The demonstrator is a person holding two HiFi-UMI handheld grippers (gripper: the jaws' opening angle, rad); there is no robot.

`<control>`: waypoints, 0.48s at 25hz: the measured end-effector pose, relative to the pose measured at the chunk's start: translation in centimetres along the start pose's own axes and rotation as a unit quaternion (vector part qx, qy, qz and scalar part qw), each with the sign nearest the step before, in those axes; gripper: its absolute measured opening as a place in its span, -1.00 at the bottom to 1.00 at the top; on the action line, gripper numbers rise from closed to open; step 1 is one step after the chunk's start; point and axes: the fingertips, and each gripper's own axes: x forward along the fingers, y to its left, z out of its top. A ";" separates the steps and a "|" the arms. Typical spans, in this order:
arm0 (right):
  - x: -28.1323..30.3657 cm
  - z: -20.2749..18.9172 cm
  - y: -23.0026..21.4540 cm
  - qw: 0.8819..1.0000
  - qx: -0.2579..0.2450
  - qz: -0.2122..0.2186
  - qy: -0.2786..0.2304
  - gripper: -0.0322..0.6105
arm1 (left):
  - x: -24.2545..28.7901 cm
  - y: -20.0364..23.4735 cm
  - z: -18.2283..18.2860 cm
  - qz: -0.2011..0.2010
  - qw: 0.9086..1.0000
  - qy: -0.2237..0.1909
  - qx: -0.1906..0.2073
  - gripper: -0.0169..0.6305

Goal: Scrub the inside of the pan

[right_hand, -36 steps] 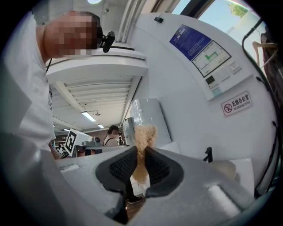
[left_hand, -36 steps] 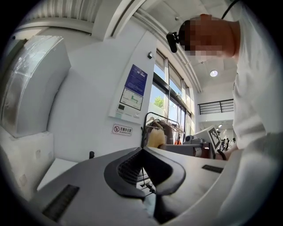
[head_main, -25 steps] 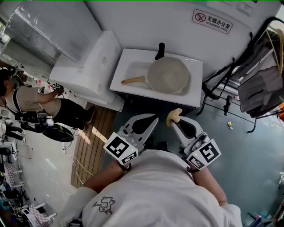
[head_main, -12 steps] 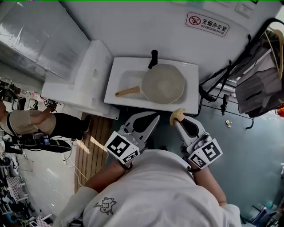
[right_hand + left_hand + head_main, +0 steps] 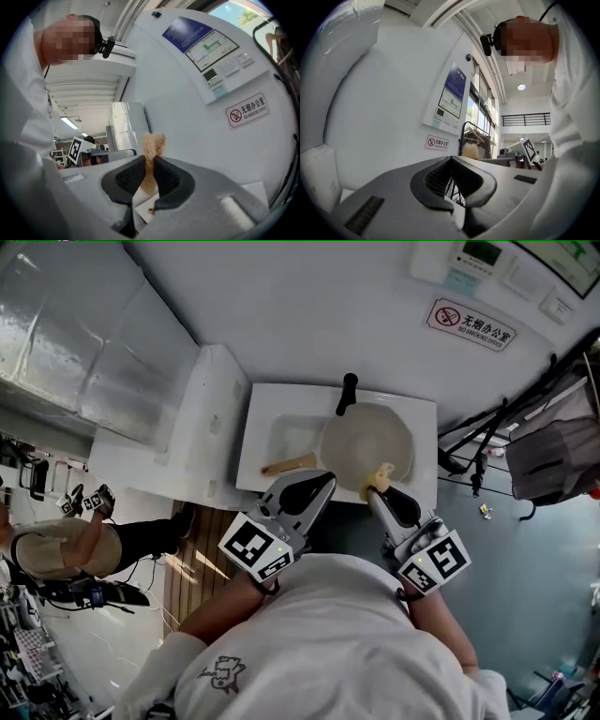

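Right gripper (image 5: 377, 493) clenched on sponge (image 5: 381, 474), pan (image 5: 367, 435) just ahead. Left gripper (image 5: 328, 481) closed, empty, nearer the handle (image 5: 289, 465), which points left.

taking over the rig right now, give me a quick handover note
Left gripper: jaws shut, empty, by the near edge of the sink.
Right gripper: jaws shut on the tan scrubber.
Pan lies in the sink, wooden handle pointing left.
Done: scrubber in grip, at the pan's near rim.
To do: scrub the inside of the pan.
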 end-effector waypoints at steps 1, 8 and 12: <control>1.2 0.0 0.1 1.000 0.001 -0.002 0.000 -0.73 | -0.3 1.1 0.4 -0.001 1.000 0.000 0.000 -0.94; 7.0 -0.8 0.6 1.000 0.013 -0.022 0.007 -0.73 | -2.1 7.2 0.4 -0.006 1.000 0.025 0.014 -0.94; 8.3 -1.9 -0.3 0.999 0.021 -0.036 0.021 -0.73 | -2.3 8.5 -0.9 -0.023 0.999 0.044 0.010 -0.94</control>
